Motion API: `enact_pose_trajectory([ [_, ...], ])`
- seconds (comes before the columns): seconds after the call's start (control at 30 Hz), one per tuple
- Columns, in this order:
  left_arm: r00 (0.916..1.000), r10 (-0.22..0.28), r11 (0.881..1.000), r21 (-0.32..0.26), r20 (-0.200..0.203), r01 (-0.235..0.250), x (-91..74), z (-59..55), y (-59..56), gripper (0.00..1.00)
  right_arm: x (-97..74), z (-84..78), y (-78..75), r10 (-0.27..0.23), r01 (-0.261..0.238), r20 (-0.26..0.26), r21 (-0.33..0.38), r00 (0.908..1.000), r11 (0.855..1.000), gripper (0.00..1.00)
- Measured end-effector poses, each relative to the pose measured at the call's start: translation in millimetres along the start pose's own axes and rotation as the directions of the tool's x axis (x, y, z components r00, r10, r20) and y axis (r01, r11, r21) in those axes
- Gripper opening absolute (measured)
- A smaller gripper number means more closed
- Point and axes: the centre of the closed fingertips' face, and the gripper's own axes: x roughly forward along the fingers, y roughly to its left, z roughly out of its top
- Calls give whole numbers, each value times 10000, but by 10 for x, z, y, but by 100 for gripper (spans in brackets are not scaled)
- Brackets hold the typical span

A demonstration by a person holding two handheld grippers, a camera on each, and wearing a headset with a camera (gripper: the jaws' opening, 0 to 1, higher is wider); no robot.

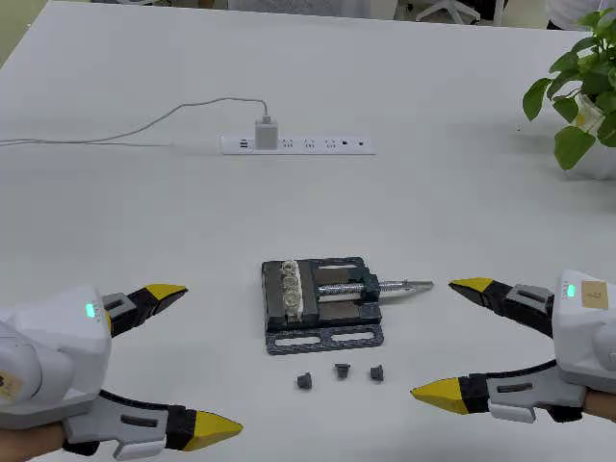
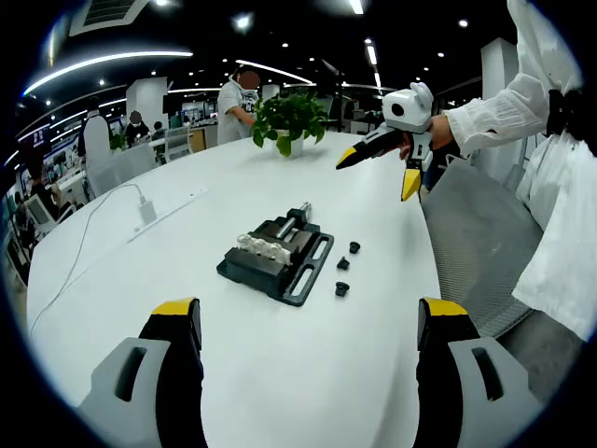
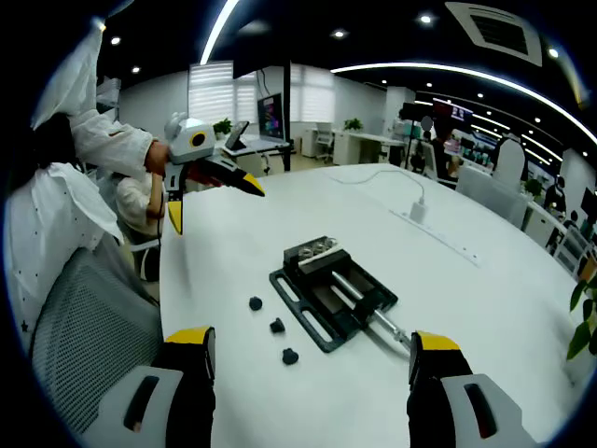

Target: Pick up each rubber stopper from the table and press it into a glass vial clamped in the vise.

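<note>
Your right gripper (image 1: 440, 337) hangs with its jaws wide apart and empty, and so does your left gripper (image 1: 204, 356). Between them, toward the table's (image 1: 433, 202) near edge, three rubber stoppers (image 1: 341, 370) lie in a row running left to right, just on the near side of the vise (image 1: 325, 337). Your right gripper is the nearer, with the right-end stopper close beside its lower tip. The glass vials (image 1: 290, 284) stand in a front-to-back row at the vise's left end. The head view looks down on their mouths, while the left gripper view shows them side-on, rising above the vise.
</note>
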Motion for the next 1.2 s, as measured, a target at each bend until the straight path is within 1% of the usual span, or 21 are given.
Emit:
enact_pose_trajectory([
  [0.37, 10000, -71, 10000, 20, -15, 71, 10, -11, -3, 93, -3, 5, 4, -16, 16, 7, 8, 10000, 10000, 84],
  [0.73, 9995, -306, 9995, 99, -118, 307, 75, -17, -31, 87, -8, 5, 3, -25, 25, 37, 59, 10000, 10000, 83],
  [0.87, 9992, -345, 9993, 162, -175, 348, 100, -22, -35, 87, -11, -7, 4, -35, 35, 35, 96, 10000, 9999, 83],
  [0.97, 9990, -406, 9990, 169, -161, 408, 111, -19, -34, 84, -15, -9, 6, -37, 36, 41, 109, 10000, 9999, 83],
  [1.1, 9986, -487, 9985, 242, -215, 492, 149, -9, -66, 81, -20, -9, 6, -49, 48, 65, 135, 10000, 9999, 82],
  [1.2, 9982, -536, 9982, 249, -269, 542, 173, -6, -82, 76, -24, -6, 4, -68, 66, 87, 149, 9999, 9999, 82],
])
